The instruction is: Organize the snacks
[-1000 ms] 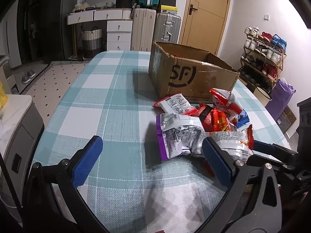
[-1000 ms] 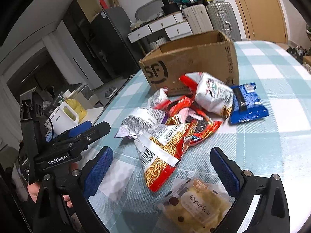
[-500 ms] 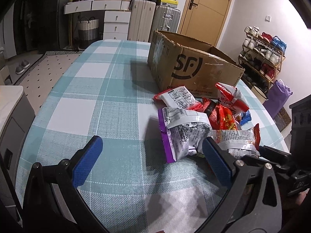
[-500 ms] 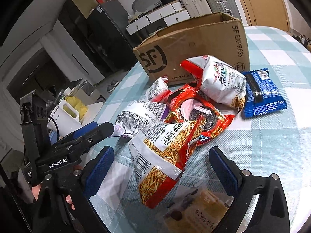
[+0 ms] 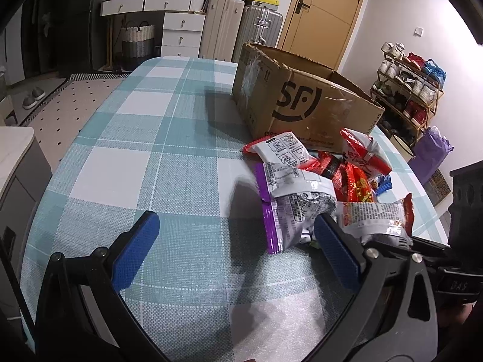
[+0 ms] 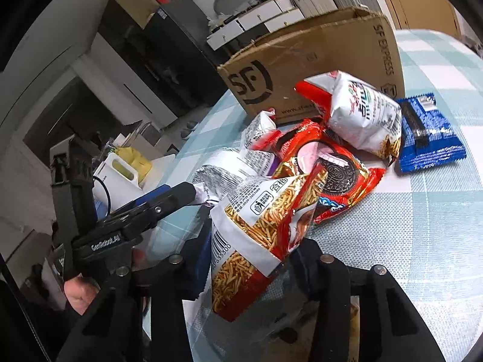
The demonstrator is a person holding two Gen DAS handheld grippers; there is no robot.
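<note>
- One snack, the noodle-stick bag (image 6: 259, 229), is clamped between the jaws of the right gripper (image 6: 247, 259); the jaws are drawn in close on its lower, barcode end, and the bag fills the gap between them.
- Long axis of the bag is seen to run from the gripper up and away toward the far pile, tilted slightly right; its far end overlaps the red cookie pack (image 6: 335, 181).
- Cardboard box (image 6: 317, 69) lies farther on, beyond the pile and slightly right of the bag; the judged next move is a lift and carry forward over the pile to the open top of the box.
- Right gripper is the nearer to this bag. Left gripper (image 5: 235, 247) is held wide open and empty, low over the checked tablecloth (image 5: 145, 169), with the purple-edged bag (image 5: 289, 205) just beside its right finger.
- Blue pack (image 6: 428, 138) lies to the right of the pile, near the box, apart from the held bag.
- Compared with half a second before: the right jaws, then spread wide around the noodle-stick bag, are now closed on it; the left gripper is unchanged in opening and has been brought slightly closer to the pile.
</note>
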